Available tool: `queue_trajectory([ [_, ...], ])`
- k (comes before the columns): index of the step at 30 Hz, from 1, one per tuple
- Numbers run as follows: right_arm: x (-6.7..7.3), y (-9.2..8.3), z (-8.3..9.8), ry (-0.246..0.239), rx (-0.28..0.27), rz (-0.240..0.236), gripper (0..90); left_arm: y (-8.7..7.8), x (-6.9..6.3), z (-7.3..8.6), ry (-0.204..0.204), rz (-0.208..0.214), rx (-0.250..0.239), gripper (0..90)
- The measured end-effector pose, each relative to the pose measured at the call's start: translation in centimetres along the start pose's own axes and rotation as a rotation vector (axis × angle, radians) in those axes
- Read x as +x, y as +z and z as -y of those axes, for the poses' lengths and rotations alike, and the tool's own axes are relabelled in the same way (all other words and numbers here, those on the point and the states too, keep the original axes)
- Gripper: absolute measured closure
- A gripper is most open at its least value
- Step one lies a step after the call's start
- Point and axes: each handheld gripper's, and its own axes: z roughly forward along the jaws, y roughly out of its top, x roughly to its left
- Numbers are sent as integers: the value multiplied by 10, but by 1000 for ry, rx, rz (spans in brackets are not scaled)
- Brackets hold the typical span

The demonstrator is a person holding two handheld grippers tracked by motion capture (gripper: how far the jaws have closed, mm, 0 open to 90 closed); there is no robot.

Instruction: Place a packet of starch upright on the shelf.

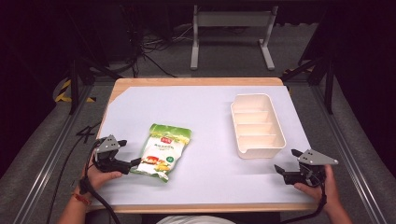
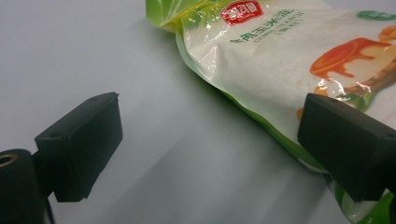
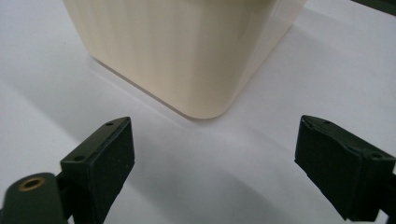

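My left gripper (image 1: 125,157) has its jaws wide at the near-left edge of the green pouch (image 1: 163,150), which lies flat near the table's front left. I judge I am about to grasp it; next I must close. My right gripper (image 1: 288,164) waits wide apart just beside the cream tray (image 1: 257,123).
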Motion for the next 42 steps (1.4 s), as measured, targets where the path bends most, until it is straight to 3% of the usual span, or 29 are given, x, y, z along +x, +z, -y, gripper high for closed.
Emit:
queue_trajectory([
  [8, 6, 1, -3, -32, 14, -4, 117, -3, -2, -4, -3, 22, -24, 86],
  [11, 7, 2, -3, -35, 24, -5, 117, 0, -2, -9, 22, 25, -20, 97],
  [13, 7, 4, -3, -32, 31, -8, 117, 6, -2, -25, 70, 35, 0, 97],
  [19, 5, 4, -1, -19, 37, -7, 117, 19, 0, -54, 119, 72, 14, 97],
  [20, 5, 3, -1, -19, 36, -8, 117, 26, 0, -65, 148, 69, 18, 97],
  [22, 5, 3, -1, -23, 39, -8, 117, 33, -1, -76, 162, 105, 27, 87],
  [25, 7, 4, -2, -32, 44, -15, 117, 51, -3, -95, 213, 136, 61, 88],
  [32, 5, 5, 0, -30, 55, -23, 117, 99, -5, -123, 274, 218, 157, 82],
  [35, 6, 6, 1, -31, 62, -25, 117, 113, -6, -126, 299, 223, 182, 78],
  [39, 6, 6, 1, -42, 70, -18, 118, 128, -3, -127, 281, 271, 232, 82],
  [42, 5, 4, 1, -29, 55, 6, 121, 135, -3, -125, 303, 273, 291, 94],
])
